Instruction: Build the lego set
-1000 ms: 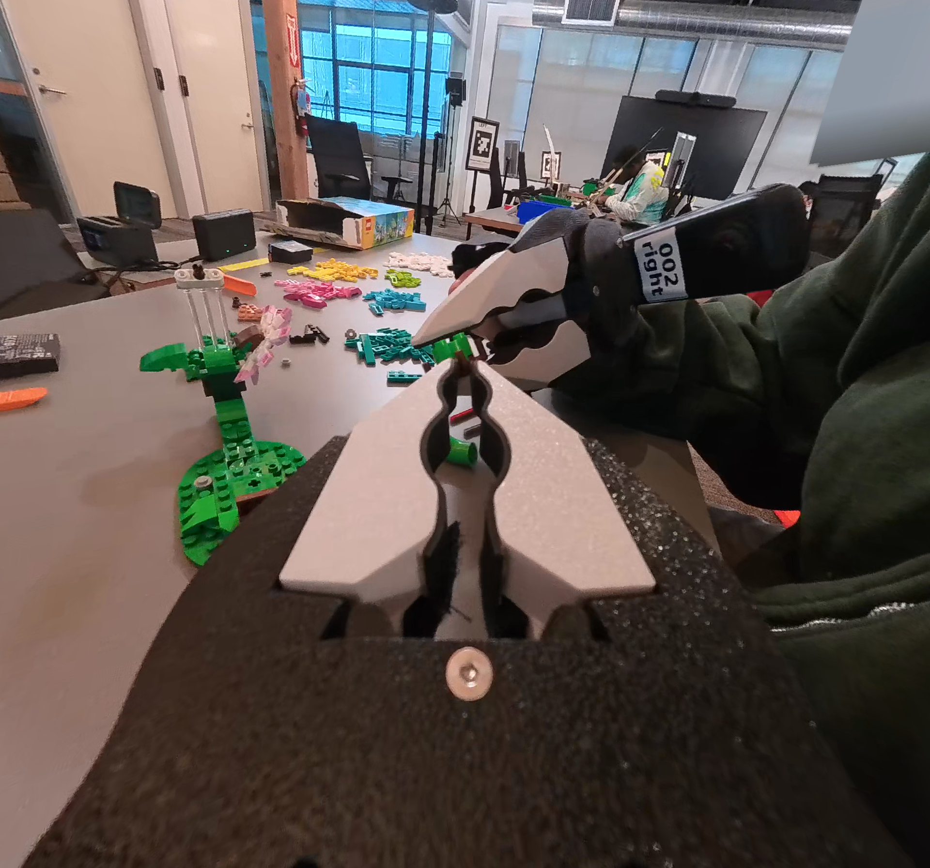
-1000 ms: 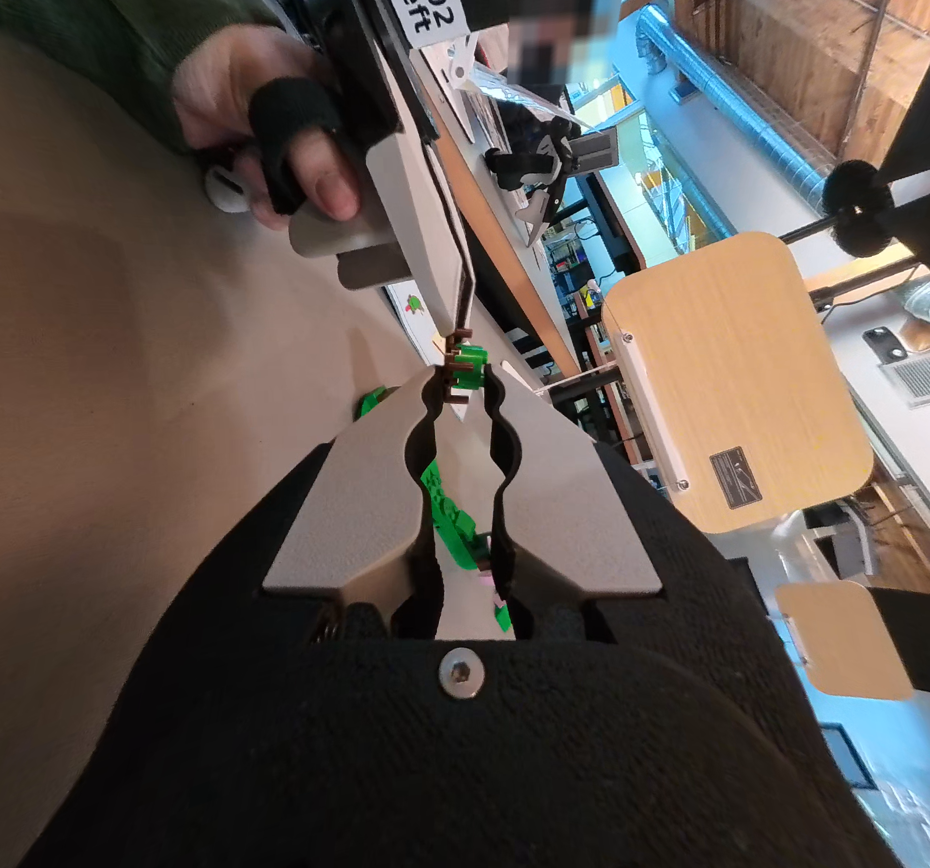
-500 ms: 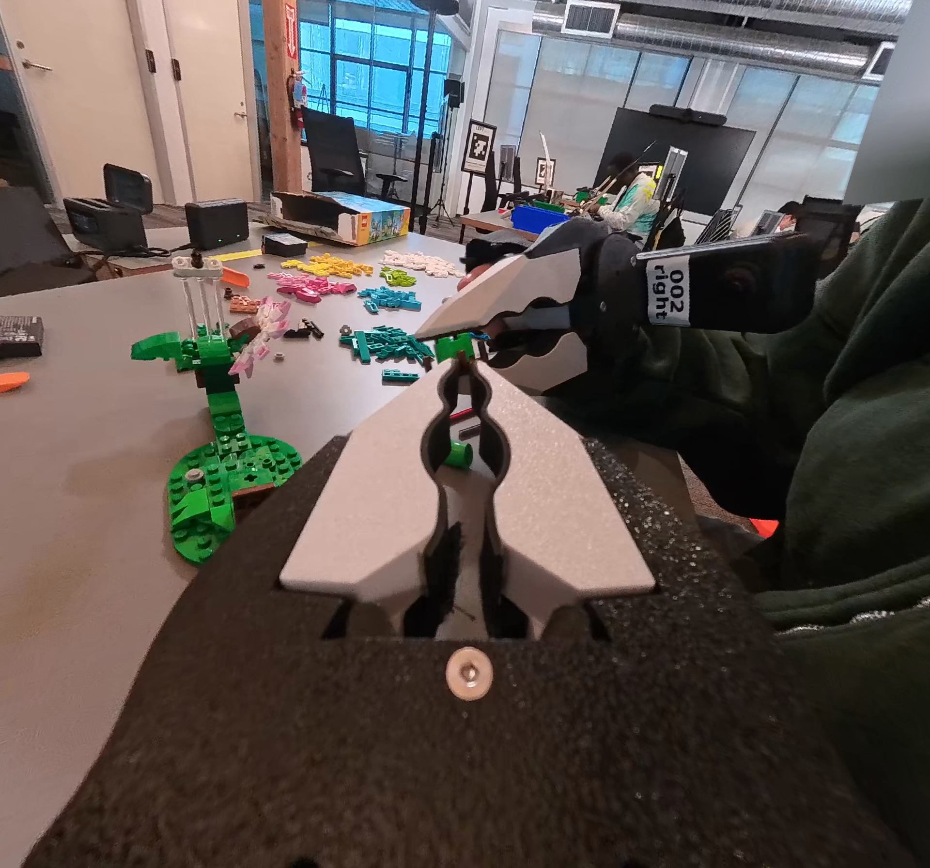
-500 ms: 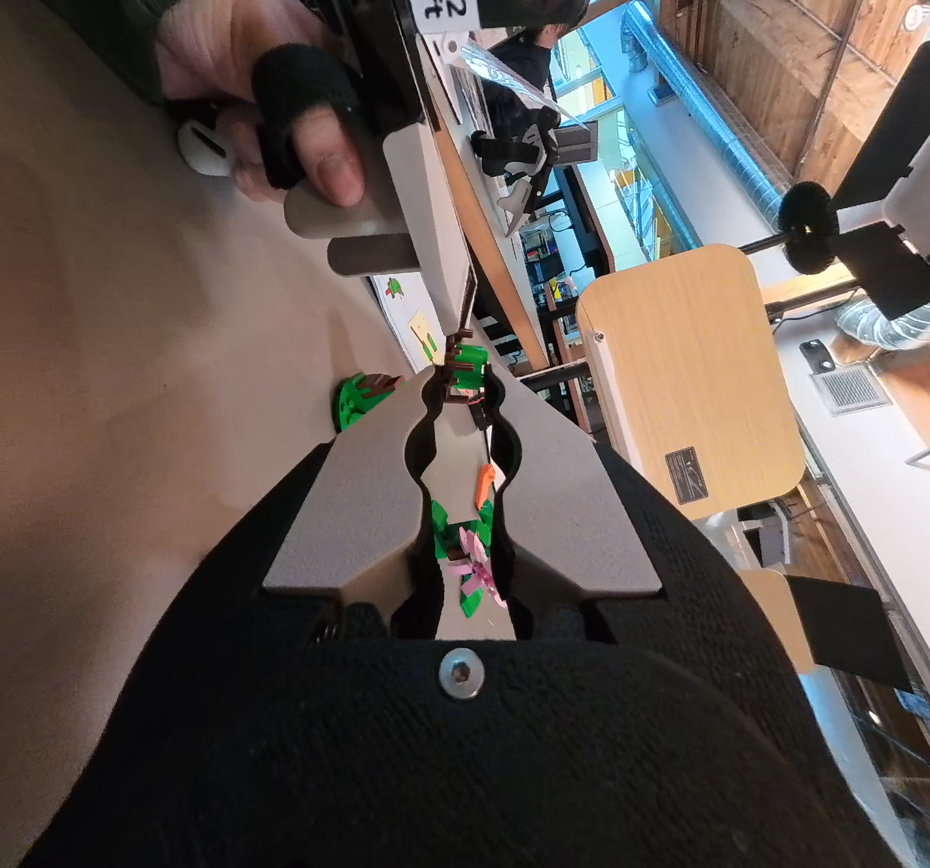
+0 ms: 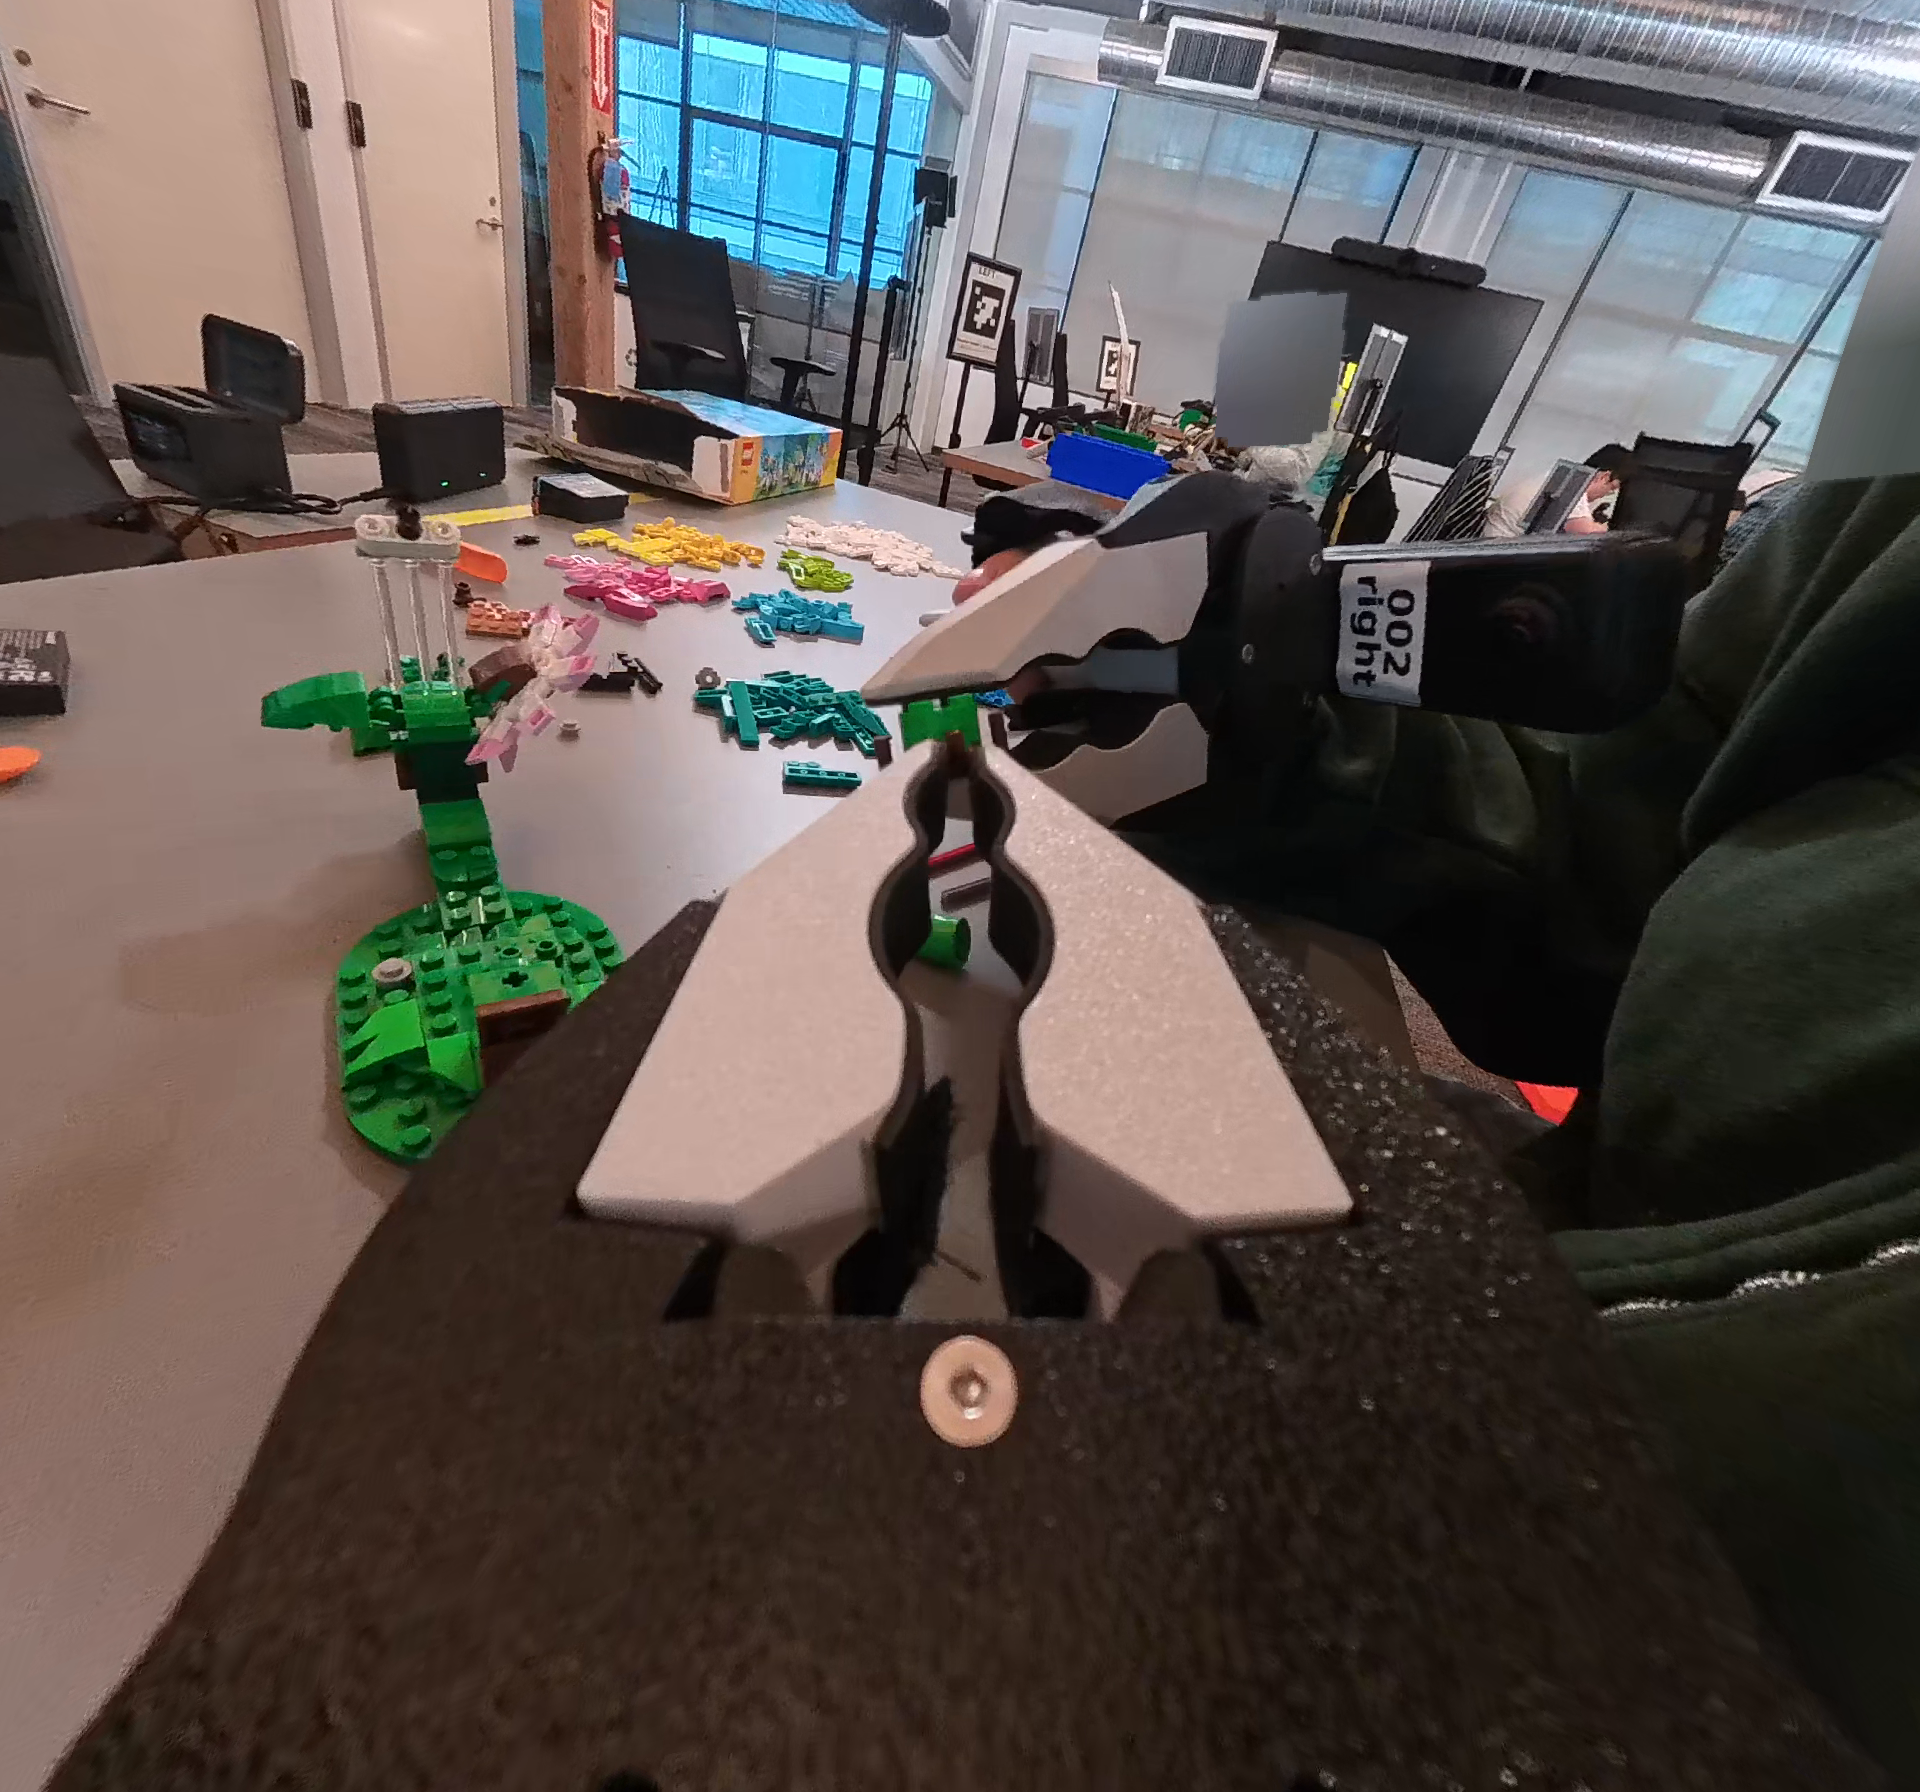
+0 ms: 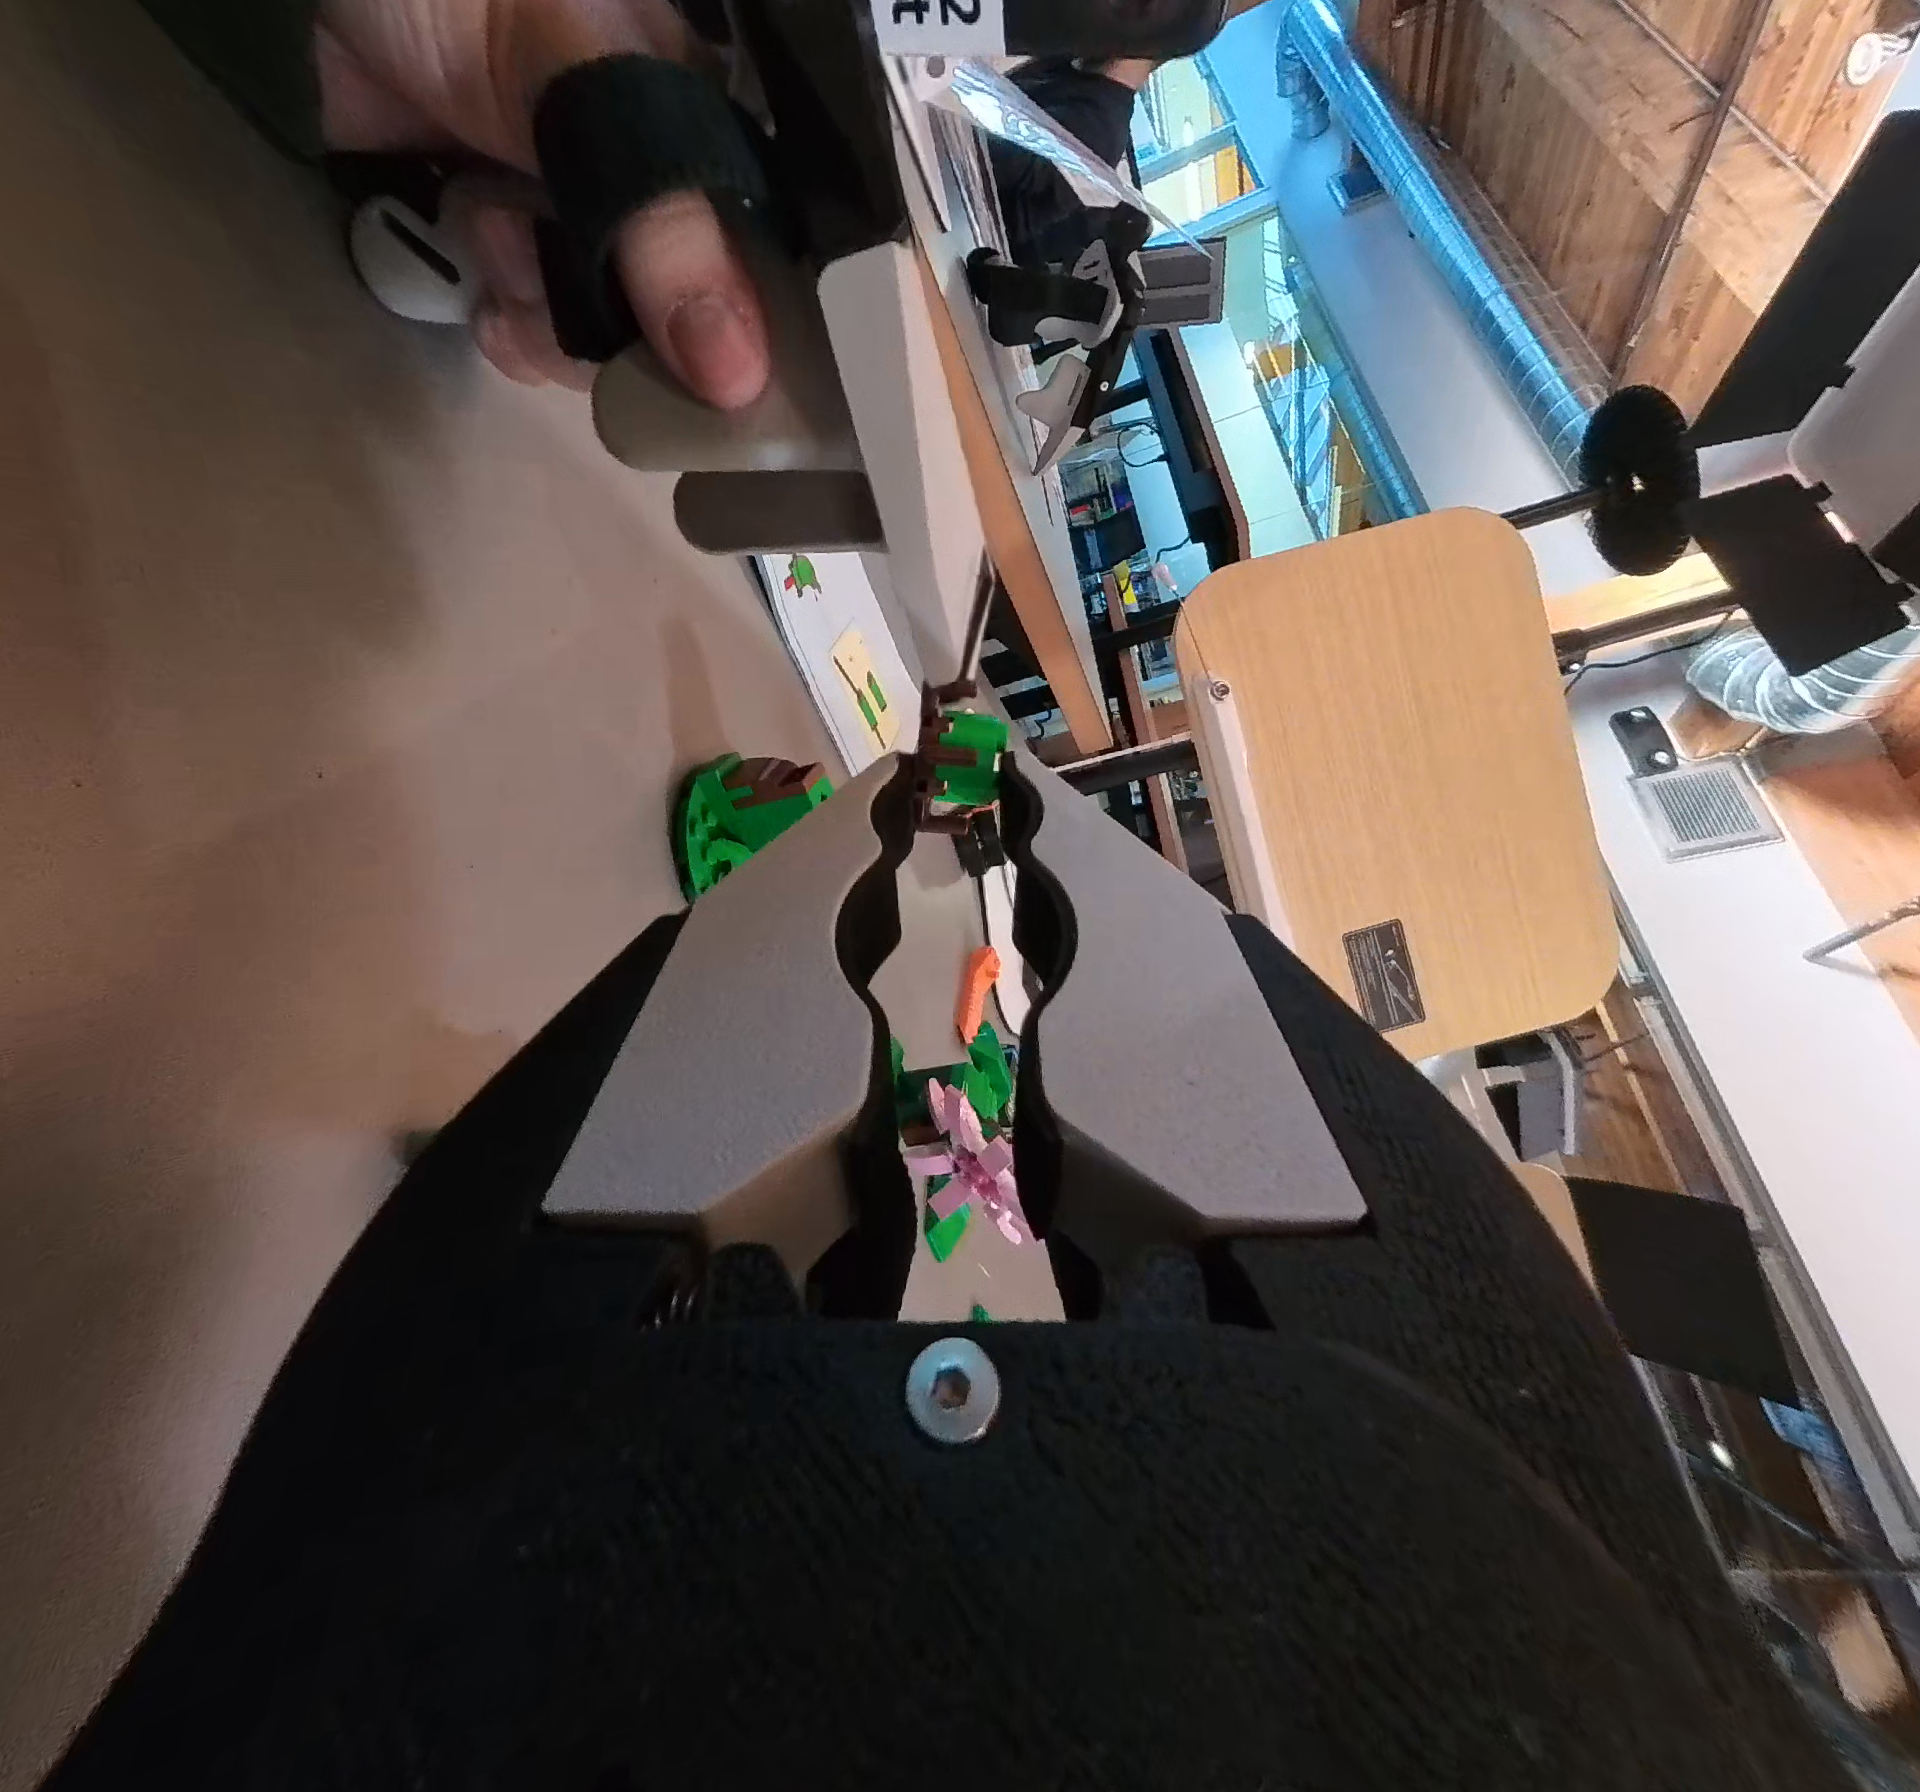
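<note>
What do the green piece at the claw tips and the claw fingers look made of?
Green piece: likely hard moulded plastic, glossy, saturated colour, crisp edges. Right claw fingers: probably printed plastic, matte grey, fine grainy texture. Left claw looks the same.

table (image 5: 156, 911): plain grey
left gripper (image 5: 954, 755): light grey fingers, black speckled body
right gripper (image 5: 940, 703): grey-white fingers, black body, a white label with black writing
small piece (image 6: 961, 740) at the tips: bright green with dark brown
plant model (image 5: 447, 869): green base and stem, brown parts, pink flower, clear posts on top
sorted piles: yellow pile (image 5: 681, 542), pink pile (image 5: 634, 584), white pile (image 5: 868, 542), lime pile (image 5: 816, 568), teal pile (image 5: 790, 703)
box (image 5: 707, 454): blue and yellow
sleeve (image 5: 1714, 911): dark green
chair back (image 6: 1382, 776): light wood grain
</note>
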A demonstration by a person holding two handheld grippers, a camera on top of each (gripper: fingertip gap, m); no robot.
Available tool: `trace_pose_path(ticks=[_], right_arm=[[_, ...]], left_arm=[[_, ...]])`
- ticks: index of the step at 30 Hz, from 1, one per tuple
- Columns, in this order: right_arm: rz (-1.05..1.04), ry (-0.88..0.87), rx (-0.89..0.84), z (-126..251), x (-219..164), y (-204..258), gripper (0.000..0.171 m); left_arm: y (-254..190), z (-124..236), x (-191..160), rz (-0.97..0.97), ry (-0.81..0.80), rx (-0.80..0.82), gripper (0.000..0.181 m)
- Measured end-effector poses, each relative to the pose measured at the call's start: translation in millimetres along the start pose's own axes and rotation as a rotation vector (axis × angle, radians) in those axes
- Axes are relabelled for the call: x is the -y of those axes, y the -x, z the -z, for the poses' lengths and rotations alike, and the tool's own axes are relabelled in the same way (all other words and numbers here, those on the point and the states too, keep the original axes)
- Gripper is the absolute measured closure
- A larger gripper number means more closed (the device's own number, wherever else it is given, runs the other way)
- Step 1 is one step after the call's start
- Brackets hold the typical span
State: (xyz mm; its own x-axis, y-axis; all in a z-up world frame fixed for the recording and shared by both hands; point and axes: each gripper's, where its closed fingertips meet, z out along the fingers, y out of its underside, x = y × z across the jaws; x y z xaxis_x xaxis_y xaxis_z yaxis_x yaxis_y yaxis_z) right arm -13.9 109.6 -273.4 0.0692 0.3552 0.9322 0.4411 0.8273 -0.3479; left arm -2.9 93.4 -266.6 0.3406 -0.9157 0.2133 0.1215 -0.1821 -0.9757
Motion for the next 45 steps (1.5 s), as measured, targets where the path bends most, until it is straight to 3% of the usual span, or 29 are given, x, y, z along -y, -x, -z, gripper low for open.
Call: trace_pose_path(ticks=[35,40,45], right_arm=[[0.026,0.016,0.01,-1.4,-1.0,5.7,0.157],[0.007,-0.002,0.014,-1.9,1.0,6.8,0.146],[0.017,-0.025,-0.001,0.1,5.1,4.4,0.147]], left_arm=[[1.0,-0.9,-2.0,0.012,0.012,0.006,0.181],[1.5,0.1,-1.3,0.033,0.005,0.003,0.181],[5.1,2.3,0.4,0.12,-0.014,-0.014,0.181]])
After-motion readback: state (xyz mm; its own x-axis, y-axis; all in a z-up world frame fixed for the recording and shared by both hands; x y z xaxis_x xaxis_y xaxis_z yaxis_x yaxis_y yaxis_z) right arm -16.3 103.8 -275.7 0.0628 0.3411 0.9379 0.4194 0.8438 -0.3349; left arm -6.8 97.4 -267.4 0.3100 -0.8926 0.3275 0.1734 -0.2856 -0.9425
